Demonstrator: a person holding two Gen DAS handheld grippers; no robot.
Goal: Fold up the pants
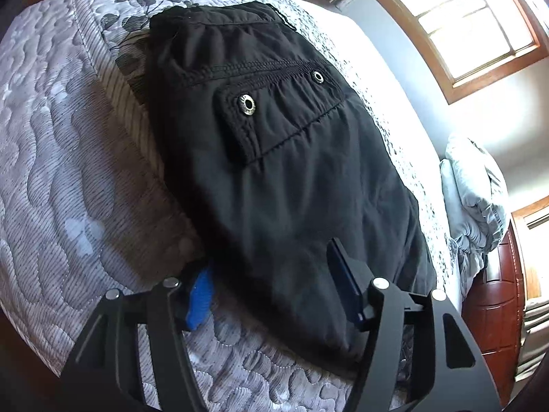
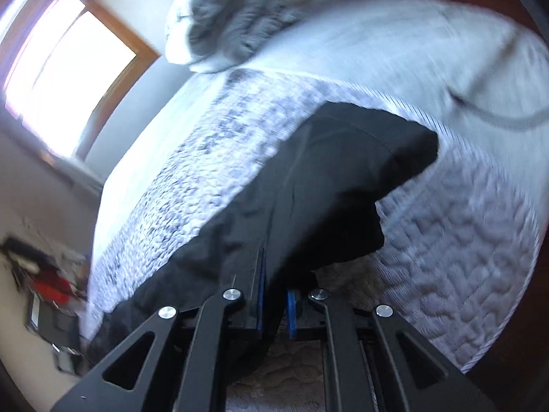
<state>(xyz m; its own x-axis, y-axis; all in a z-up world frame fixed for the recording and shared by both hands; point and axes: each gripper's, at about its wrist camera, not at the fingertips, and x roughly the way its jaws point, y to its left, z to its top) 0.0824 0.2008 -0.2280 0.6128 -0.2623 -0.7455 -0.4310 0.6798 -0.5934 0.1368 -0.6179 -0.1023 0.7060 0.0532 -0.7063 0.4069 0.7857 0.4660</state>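
Note:
Black pants [image 1: 274, 158] lie folded on a grey quilted bed [image 1: 61, 171], with a snap-button pocket flap facing up. My left gripper [image 1: 271, 274] is open, its blue-padded fingers on either side of the near edge of the fabric. In the blurred right wrist view, my right gripper [image 2: 276, 295] is shut on a fold of the black pants [image 2: 326, 178] and holds it raised above the quilt [image 2: 463, 233].
A crumpled grey blanket [image 1: 477, 199] lies at the far end of the bed, also in the right wrist view [image 2: 233, 17]. A window [image 1: 477, 31] is in the wall beyond. A dark wooden bed frame [image 1: 497, 295] borders the right side. Clutter [image 2: 51, 292] sits on the floor.

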